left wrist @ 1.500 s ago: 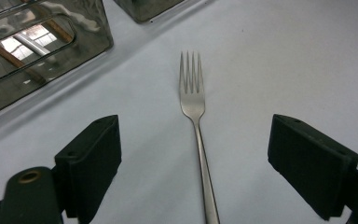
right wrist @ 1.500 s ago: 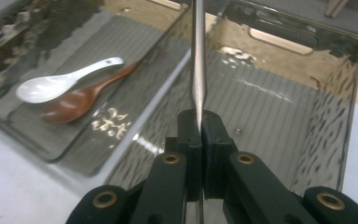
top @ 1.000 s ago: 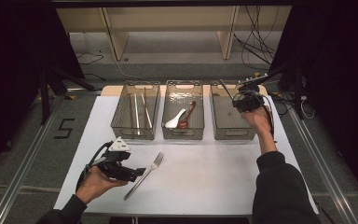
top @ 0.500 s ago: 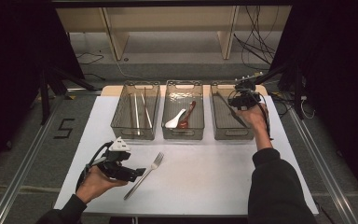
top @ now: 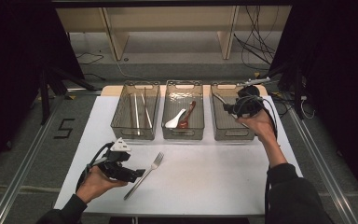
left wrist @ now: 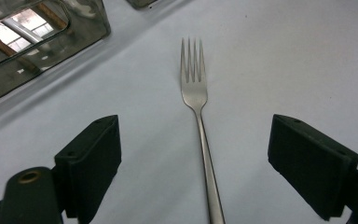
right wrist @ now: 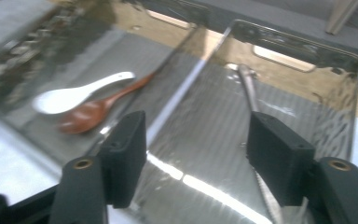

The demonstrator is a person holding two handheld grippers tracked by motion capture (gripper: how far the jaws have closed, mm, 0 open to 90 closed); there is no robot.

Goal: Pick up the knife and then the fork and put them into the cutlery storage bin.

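High view: a white table [top: 223, 182] stands on a grey floor, with dark curtains at both sides and pale wooden shelf legs and loose cables behind it. At the near left, the left gripper [top: 135, 175] lies low over the tabletop, its jaws spread wide and holding nothing; the fork [top: 145, 174] lies flat on the white surface between them, tines pointing away toward the bins. Across the far half stand three clear bins in a row: the left bin [top: 121, 122] holds long thin utensils, the middle bin [top: 182, 134] a white spoon [top: 175, 119] and a brown spoon [top: 187, 115]. Over the right bin [top: 220, 130] hangs the right gripper [top: 227, 108], jaws parted and empty, above a metal utensil [right wrist: 247, 81] lying inside.
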